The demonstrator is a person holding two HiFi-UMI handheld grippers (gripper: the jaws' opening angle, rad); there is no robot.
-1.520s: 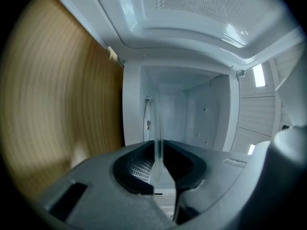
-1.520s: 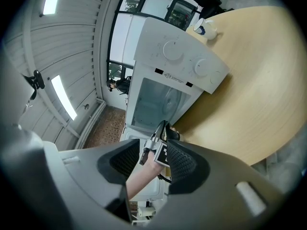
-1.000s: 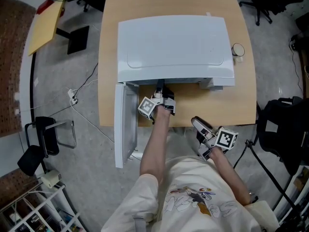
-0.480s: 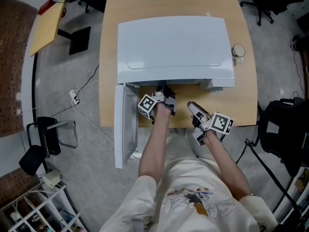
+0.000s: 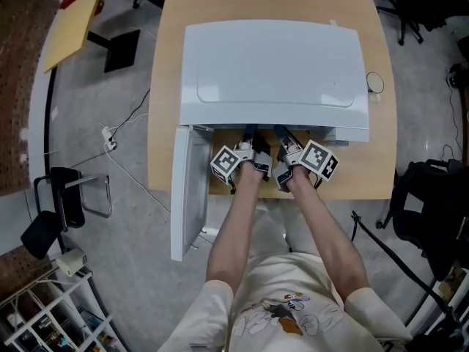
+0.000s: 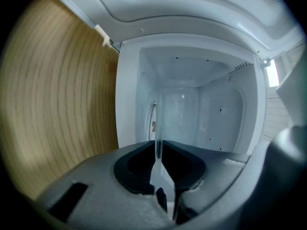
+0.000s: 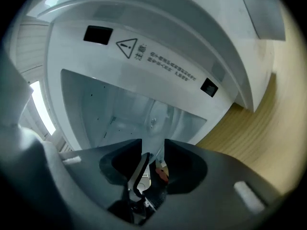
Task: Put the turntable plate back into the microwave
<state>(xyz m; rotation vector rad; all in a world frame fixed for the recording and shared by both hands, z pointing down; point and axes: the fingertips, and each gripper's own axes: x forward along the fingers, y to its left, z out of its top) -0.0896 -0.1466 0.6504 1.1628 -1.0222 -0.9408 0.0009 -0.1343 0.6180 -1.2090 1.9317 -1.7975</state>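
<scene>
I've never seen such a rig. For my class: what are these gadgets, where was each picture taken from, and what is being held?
A person holds a gripper in each hand. One picture looks down from a head camera; the others ride on the grippers. A white microwave oven, door open, sits on a light wooden table. The left gripper is shut on a clear glass turntable plate. On the right gripper the jaws have just been closing but stand apart; the plate's rim seems to lie between them.
</scene>
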